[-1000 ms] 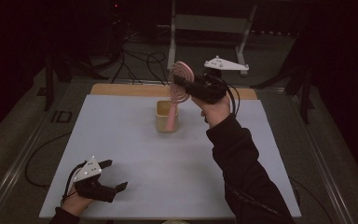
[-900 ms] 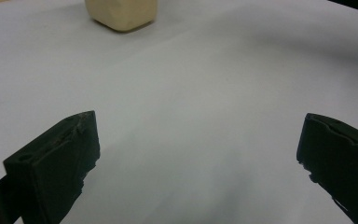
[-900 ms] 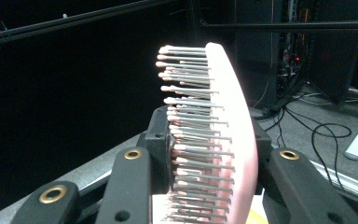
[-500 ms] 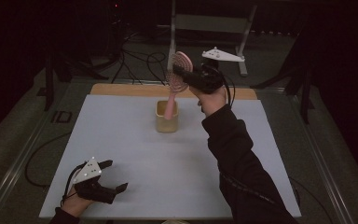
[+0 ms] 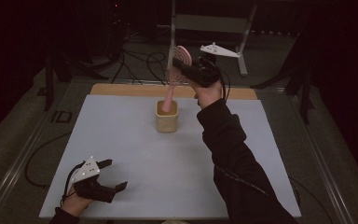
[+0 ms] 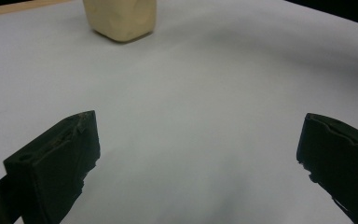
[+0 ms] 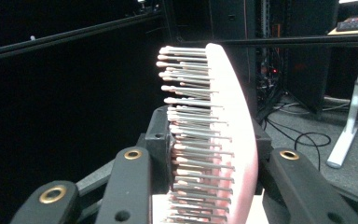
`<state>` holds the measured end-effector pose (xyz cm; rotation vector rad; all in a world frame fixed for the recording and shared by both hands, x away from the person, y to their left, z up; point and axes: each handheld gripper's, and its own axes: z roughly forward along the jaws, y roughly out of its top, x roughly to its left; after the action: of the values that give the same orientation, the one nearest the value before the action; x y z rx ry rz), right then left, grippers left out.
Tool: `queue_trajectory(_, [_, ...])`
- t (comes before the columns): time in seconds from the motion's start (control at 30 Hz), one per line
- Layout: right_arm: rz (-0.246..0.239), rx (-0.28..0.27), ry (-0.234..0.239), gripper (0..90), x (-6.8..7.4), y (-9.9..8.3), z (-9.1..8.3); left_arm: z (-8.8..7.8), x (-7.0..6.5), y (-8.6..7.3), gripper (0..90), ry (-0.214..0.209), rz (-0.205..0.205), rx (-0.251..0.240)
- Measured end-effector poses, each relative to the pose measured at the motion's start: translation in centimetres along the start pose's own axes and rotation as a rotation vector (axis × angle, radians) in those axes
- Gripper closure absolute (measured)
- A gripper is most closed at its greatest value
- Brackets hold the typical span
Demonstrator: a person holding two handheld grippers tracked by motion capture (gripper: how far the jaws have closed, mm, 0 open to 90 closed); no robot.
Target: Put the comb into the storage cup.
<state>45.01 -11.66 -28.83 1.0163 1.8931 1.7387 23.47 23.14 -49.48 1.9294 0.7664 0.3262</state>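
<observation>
The right hand-held gripper (image 5: 182, 65) was raised above the far middle of the worktop (image 5: 135, 154), its jaws closed on the head of a pink hairbrush (image 5: 175, 77). The brush hung tilted, its head uppermost and its handle running down into a small beige cup (image 5: 167, 119) that stood on the pale surface near the wooden strip (image 5: 121, 89) at the far edge. In the right gripper view the brush head (image 7: 223, 140) sat clamped between the two black jaws, one pressing on the bristle side and the other on the smooth pink back, with the metal-tipped bristles pointing to that view's left. A dark sleeve (image 5: 233, 158) reached from the near edge up to that gripper. The left hand-held gripper (image 5: 114, 175) lay low at the near left corner of the worktop, well apart from the cup, with its jaws spread wide and nothing between them. In the left gripper view the two black jaws stood far apart over bare white surface, and the cup (image 6: 120, 18) sat beyond them at the top.
</observation>
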Motion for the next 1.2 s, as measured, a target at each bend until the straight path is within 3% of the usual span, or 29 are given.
queue_trajectory(0.37, [-0.005, -0.022, -0.014, 64.5, -0.3, -0.3, 1.4, -0.1, 0.1, 0.0, 0.1, 0.003, -0.003, -0.004])
queue_trajectory(0.7, [-0.023, -0.014, -0.034, 64.5, -0.9, -2.0, 2.5, -0.3, 0.0, 0.0, 0.1, 0.002, -0.001, -0.003])
queue_trajectory(1.2, [-0.002, 0.011, -0.048, 64.5, -2.1, -4.4, 3.4, -0.2, -0.1, 0.1, 0.1, -0.001, 0.002, 0.003])
